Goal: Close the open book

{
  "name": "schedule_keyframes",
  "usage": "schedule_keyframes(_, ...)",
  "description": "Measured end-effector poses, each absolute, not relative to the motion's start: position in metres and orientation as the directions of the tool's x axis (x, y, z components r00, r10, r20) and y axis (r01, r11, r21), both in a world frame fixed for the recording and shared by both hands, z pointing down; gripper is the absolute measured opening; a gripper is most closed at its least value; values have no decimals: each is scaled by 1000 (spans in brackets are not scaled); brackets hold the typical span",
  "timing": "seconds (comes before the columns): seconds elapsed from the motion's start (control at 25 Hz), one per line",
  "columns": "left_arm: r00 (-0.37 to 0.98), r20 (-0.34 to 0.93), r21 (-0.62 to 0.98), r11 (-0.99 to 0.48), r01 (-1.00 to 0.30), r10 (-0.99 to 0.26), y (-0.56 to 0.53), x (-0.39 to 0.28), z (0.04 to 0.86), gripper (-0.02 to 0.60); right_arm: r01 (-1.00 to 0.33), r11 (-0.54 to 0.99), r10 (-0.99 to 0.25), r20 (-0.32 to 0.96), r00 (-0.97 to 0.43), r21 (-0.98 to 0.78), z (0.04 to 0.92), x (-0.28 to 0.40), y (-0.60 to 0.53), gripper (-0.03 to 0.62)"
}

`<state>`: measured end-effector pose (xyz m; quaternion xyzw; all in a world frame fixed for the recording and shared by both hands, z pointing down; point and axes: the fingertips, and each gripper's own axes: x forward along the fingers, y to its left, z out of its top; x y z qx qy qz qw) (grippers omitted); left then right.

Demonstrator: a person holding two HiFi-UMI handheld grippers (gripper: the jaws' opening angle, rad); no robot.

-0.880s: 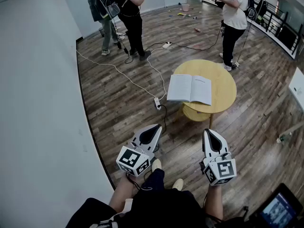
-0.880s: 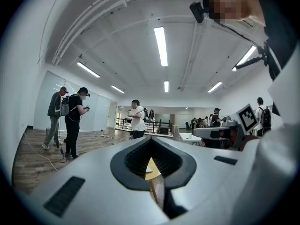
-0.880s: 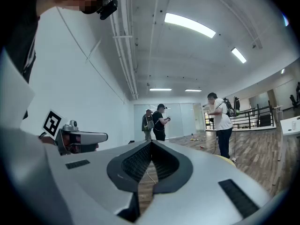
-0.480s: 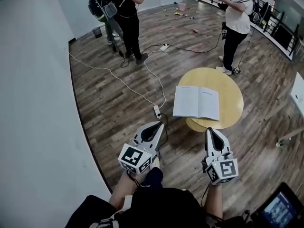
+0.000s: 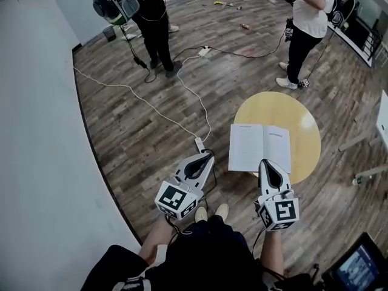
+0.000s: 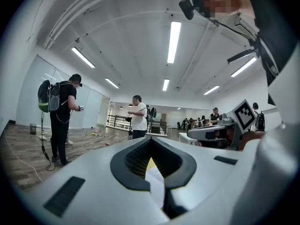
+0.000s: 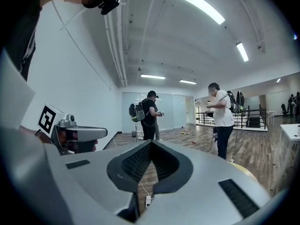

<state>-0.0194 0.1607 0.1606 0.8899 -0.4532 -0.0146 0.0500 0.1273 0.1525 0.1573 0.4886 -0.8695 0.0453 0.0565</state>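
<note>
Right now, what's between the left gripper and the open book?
Head view: only bare wood floor between left gripper and book; the power strip lies just outside that stretch.

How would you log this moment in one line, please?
book: open on table | left gripper: shut, empty | right gripper: shut, empty

white book (image 5: 258, 145), yellow table (image 5: 280, 107)

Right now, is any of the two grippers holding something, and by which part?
Nothing is held. The left gripper and the right gripper both have jaws together with nothing between them; the open book lies on the round table.
</note>
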Motion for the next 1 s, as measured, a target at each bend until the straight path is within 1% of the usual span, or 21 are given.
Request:
schedule_keyframes(0.2,561,45,112,-554,-825,-826,122,-11,185,-3,-832,553,-812,196,-550,-47,185,126,106,-3)
schedule_keyframes(0.36,544,96,132,-531,-837,-834,101,-26,207,-3,-842,536,-808,252,-533,-64,208,120,86,-3)
schedule_keyframes(0.52,572,141,146,-554,-819,-808,86,-41,231,-3,-859,502,-793,343,-503,-98,242,102,71,-3)
schedule_keyframes(0.56,578,154,140,-562,-815,-801,84,-43,237,-3,-862,492,-779,381,-497,-117,256,98,68,238)
schedule_keyframes(0.6,584,167,138,-567,-812,-795,83,-46,245,-3,-869,479,-766,423,-484,-125,273,94,64,256)
schedule_keyframes(0.8,577,231,217,-536,-816,-784,71,-75,314,-3,-903,428,-683,641,-352,-40,368,75,48,258)
schedule_keyframes(1.0,565,308,281,-495,-822,-765,63,-100,394,-3,-922,381,-630,748,-210,62,445,75,41,258)
